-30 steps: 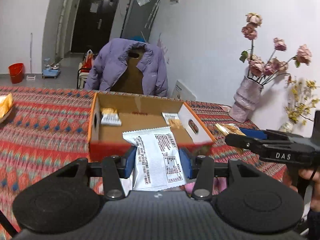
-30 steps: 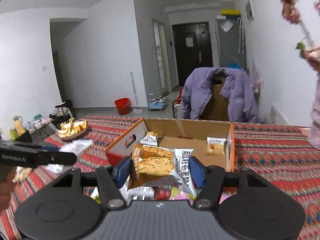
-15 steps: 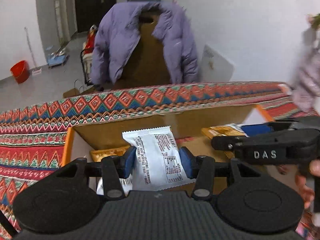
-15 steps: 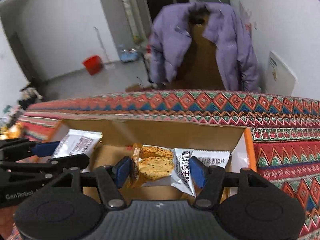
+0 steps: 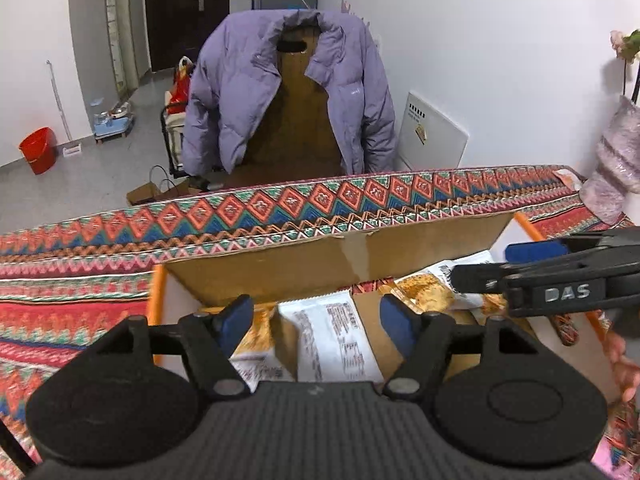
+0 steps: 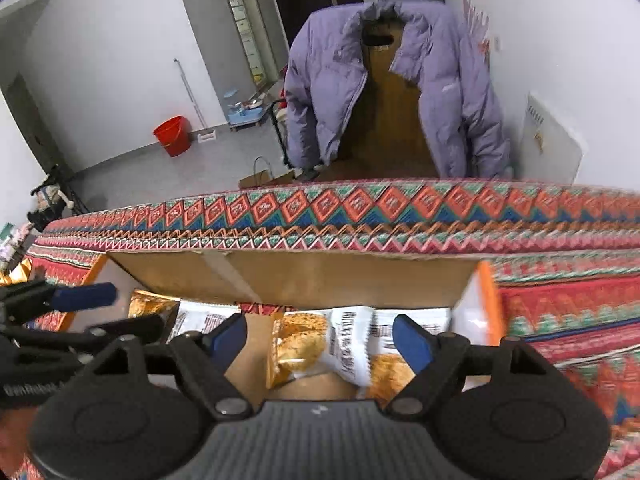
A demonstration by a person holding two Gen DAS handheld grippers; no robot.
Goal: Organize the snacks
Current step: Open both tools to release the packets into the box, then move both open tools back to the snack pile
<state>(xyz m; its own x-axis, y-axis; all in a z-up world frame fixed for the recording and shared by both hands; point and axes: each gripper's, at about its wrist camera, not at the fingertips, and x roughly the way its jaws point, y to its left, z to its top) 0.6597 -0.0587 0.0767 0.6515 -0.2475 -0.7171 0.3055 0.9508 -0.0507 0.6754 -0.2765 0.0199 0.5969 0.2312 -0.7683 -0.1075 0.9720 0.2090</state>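
Both grippers hang over an open cardboard box (image 5: 340,264) with an orange rim. The jaws of my left gripper (image 5: 316,322) are opening. A white printed snack packet (image 5: 332,340) lies loose between them in the box, clear of both blue pads. My right gripper (image 6: 320,340) is opening as well. An orange-and-white cracker packet (image 6: 332,348) sits between its pads without touching them, down in the box (image 6: 300,280). The right gripper (image 5: 560,284) reaches in from the right in the left wrist view. At the left of the right wrist view is the left gripper (image 6: 80,312).
Other packets (image 5: 256,332) lie in the box. A patterned red cloth (image 5: 80,300) covers the table. A pink vase (image 5: 616,160) stands at the far right. Beyond the table's far edge a chair carries a purple jacket (image 5: 288,92).
Both grippers moved forward and down over the box, then opened. The white packet and the cracker packet left the pads and dropped into the box.
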